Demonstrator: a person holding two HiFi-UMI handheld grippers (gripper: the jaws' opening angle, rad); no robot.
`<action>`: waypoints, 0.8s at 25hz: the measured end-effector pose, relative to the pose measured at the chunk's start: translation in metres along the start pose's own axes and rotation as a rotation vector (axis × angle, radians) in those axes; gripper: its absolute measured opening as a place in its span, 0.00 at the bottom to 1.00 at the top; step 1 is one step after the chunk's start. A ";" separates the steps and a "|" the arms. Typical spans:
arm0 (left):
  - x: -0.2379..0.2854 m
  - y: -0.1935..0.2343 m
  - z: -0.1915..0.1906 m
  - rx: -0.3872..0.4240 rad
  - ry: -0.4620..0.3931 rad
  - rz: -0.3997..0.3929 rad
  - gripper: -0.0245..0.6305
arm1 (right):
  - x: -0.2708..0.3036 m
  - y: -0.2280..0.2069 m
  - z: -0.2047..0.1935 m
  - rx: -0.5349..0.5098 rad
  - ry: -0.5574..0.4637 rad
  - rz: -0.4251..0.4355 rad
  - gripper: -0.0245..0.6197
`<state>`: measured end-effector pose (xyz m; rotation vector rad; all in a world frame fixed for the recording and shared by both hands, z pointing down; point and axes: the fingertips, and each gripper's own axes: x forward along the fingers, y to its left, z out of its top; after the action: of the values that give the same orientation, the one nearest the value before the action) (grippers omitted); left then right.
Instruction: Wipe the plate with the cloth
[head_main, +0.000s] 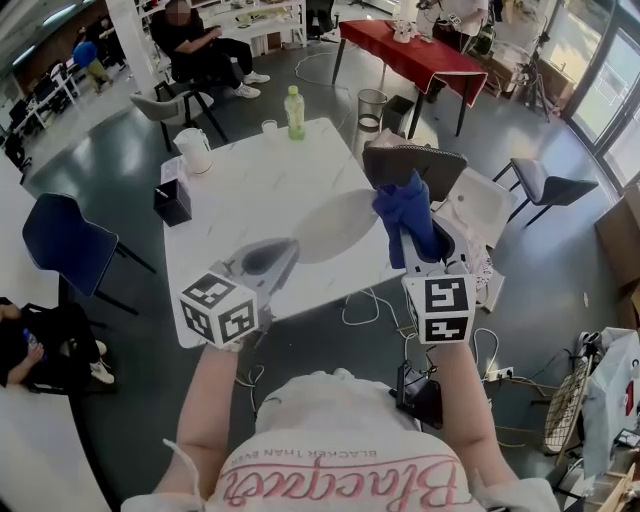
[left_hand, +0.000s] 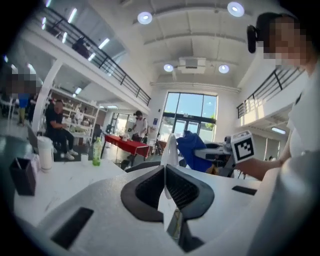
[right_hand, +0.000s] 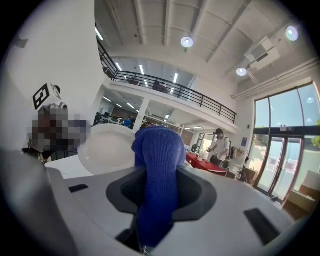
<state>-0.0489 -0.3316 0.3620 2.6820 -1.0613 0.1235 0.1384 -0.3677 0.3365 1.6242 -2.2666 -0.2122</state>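
Plate (head_main: 335, 225) and cloth (head_main: 405, 212) held up above a white table (head_main: 250, 185).
Left gripper (left_hand: 166, 187) is clenched on the white plate's rim. The right gripper (right_hand: 157, 195) grasps the blue cloth, just beside the plate. Upside-down shirt (head_main: 340, 480) print reads "Blacquer".

This is looking like a big open-plan office or lab hall. A high white ceiling with round recessed lights (left_hand: 145, 18) is spanning two storeys. A mezzanine walkway with black metal railing (left_hand: 102, 62) is running along the wall, and daylight is coming through a tall glass entrance front (left_hand: 192, 112). On the dark grey polished floor (head_main: 120, 170), a white square table (head_main: 250, 190), a blue padded chair (head_main: 60, 245) and a long red-covered table (head_main: 410, 50) are standing. Loose white cables (head_main: 365, 305) are trailing, and a person in dark clothes (head_main: 195, 45) is sitting nearby.
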 end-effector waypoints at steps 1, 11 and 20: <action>-0.001 0.003 -0.001 0.073 0.000 0.034 0.06 | -0.004 -0.005 0.000 0.017 -0.008 -0.010 0.22; 0.005 0.000 0.003 0.977 0.012 0.280 0.05 | -0.024 -0.002 0.020 0.075 -0.070 0.076 0.22; 0.013 -0.024 0.000 1.399 -0.012 0.276 0.06 | -0.029 0.054 0.066 -0.063 -0.121 0.328 0.22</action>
<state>-0.0225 -0.3234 0.3594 3.5552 -1.7751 1.3444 0.0748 -0.3270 0.2865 1.2144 -2.5480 -0.3009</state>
